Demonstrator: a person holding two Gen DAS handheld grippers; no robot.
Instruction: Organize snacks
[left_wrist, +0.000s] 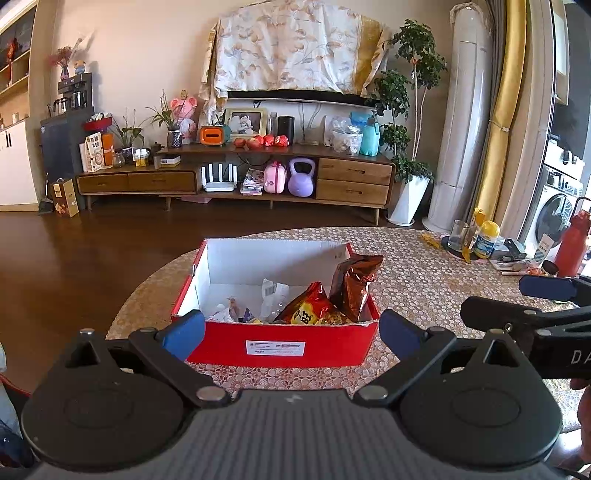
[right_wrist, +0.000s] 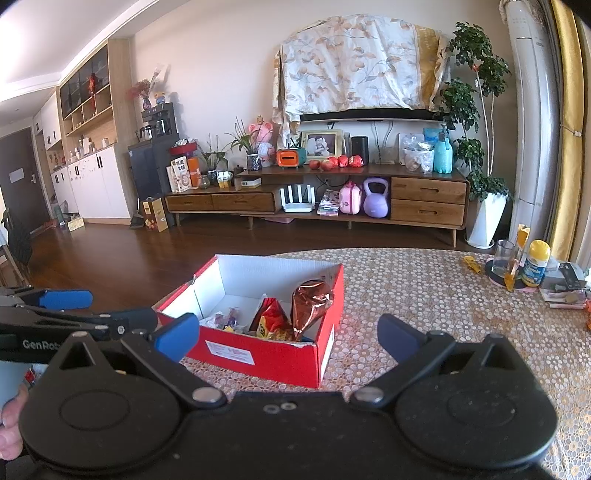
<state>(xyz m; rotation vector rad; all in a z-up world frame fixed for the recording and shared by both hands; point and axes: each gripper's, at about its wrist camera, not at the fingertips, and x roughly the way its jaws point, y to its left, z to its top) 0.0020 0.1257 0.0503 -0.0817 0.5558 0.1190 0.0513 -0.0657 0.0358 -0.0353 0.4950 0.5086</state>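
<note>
I have both tools hovering low at the near edge of the table with the honeycomb-patterned beige cloth (left_wrist: 424, 280). My left gripper (left_wrist: 291, 332) has its blue-padded fingers (left_wrist: 184, 332) spread wide and nothing between them; the right gripper (right_wrist: 288, 338) is spread just as wide and is also empty. Each tool shows at the side of the other's view, so they sit close together.

Straight ahead stands the open red cardboard box with a white inside (left_wrist: 277, 345), resting on the cloth with its labelled long side towards me. Inside it, against the right-hand wall, a shiny copper-brown foil bag (left_wrist: 352, 284) stands upright. Leaning beside it is a red and yellow crinkly snack bag (left_wrist: 306, 306), and further left lie a clear plastic packet with a barcode (left_wrist: 273, 291) and a few small wrapped sweets (left_wrist: 236, 314) on the box floor.

I see no loose snacks on the near cloth, so I judge the gathering largely done, and this is a pause between picks or near the end. At the far right of the table sit a yellow-capped bottle (right_wrist: 535, 264) and a glass (right_wrist: 503, 254); whether they belong to the job I cannot tell. Any next move calls for finding a remaining item, and keeping the fingers clear of the box's near rim when reaching in.
</note>
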